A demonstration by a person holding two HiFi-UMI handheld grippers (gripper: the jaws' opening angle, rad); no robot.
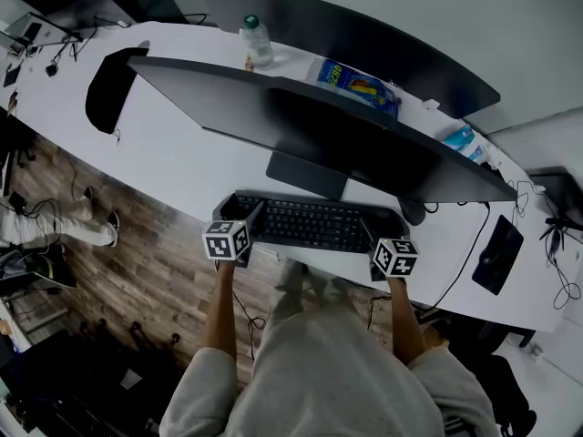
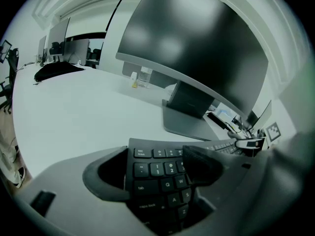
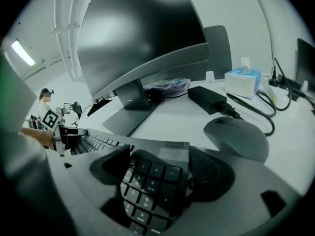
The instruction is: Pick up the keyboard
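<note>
straddling keyboard (image 1: 310, 223) ends: left gripper (image 2: 155, 163), right gripper (image 3: 160, 168), jaws apart

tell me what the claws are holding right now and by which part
Nothing is gripped yet. The keyboard lies on the desk; the left claw straddles its left end and the right claw its right end, both open.
</note>
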